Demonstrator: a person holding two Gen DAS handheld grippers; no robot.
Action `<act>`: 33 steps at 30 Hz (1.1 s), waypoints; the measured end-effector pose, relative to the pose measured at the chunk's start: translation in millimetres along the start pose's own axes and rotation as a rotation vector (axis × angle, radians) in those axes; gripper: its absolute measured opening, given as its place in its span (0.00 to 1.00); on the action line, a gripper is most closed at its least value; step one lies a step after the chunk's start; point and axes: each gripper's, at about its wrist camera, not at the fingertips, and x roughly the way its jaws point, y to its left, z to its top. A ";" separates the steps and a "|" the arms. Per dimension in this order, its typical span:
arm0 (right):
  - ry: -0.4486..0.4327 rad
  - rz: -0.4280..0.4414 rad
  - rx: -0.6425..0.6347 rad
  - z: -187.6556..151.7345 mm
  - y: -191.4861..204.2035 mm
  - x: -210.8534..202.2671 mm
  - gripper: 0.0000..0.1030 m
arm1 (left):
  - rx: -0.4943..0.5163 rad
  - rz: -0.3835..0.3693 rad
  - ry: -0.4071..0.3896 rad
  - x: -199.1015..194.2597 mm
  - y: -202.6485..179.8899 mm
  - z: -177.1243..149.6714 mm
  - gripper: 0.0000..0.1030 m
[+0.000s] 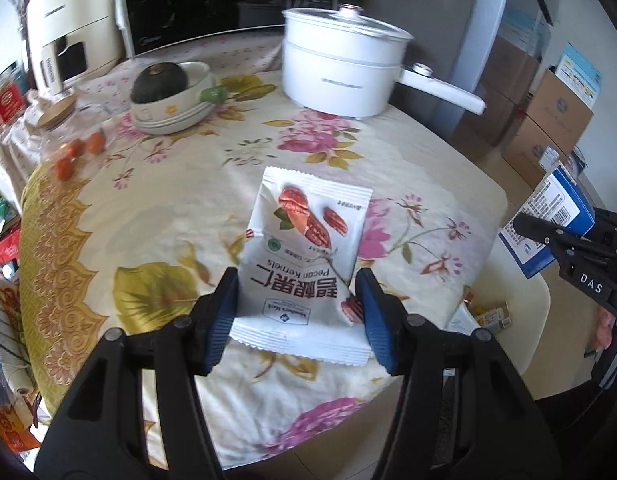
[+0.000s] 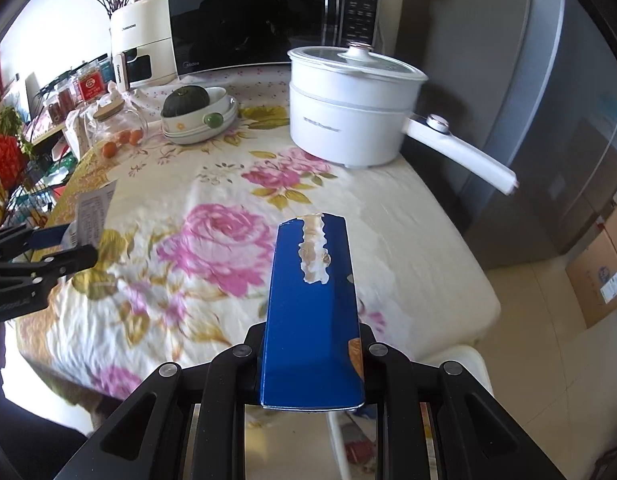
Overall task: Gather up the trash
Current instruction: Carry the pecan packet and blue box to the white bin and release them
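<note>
Two pieces of trash show here: a white pecan packet (image 1: 306,260) and a blue box (image 2: 314,320). By my reading the collecting is partway done, since the box is already clamped between the closed fingers of the right gripper (image 2: 312,344) and held up over the table edge, while the packet is not yet secured and no bin is visible, so dropping both off remains. The packet is flat, glossy foil-like film with crimped, serrated ends and printed pecans; whether it rests on the cloth or is lifted I cannot tell. The left gripper (image 1: 296,300) brackets its lower end, ribbed blue pads (image 1: 222,316) spread wide and close to either edge; whether they touch it I cannot tell. The box is smooth, shiny card, long and rectangular, with a ragged torn strip baring pale fibre along its top face. Beneath lies a rumpled cream tablecloth (image 2: 196,184) printed with pink roses and olive leaves. Farther back stand a smooth white electric pot (image 2: 348,116) with a long handle, stacked ceramic bowls (image 1: 176,108) holding a dark green squash, and a glass jar (image 2: 116,124) with a wooden lid
</note>
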 end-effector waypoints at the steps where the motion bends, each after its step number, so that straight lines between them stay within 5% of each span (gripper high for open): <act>1: 0.003 0.001 0.005 -3.6 -3.2 -0.7 0.22 | 0.019 -0.011 0.001 2.2 -7.9 -0.8 0.58; 15: 0.213 -0.067 0.242 -76.2 -111.3 5.4 0.22 | 0.226 -0.217 0.096 43.4 -134.4 -6.8 0.58; 30: 0.268 -0.122 0.369 -121.8 -184.7 -0.8 0.23 | 0.360 -0.334 0.144 88.2 -238.9 -14.9 0.59; 33: 0.272 -0.125 0.371 -123.3 -189.2 0.1 0.23 | 0.387 -0.352 0.164 98.1 -249.7 -15.6 0.68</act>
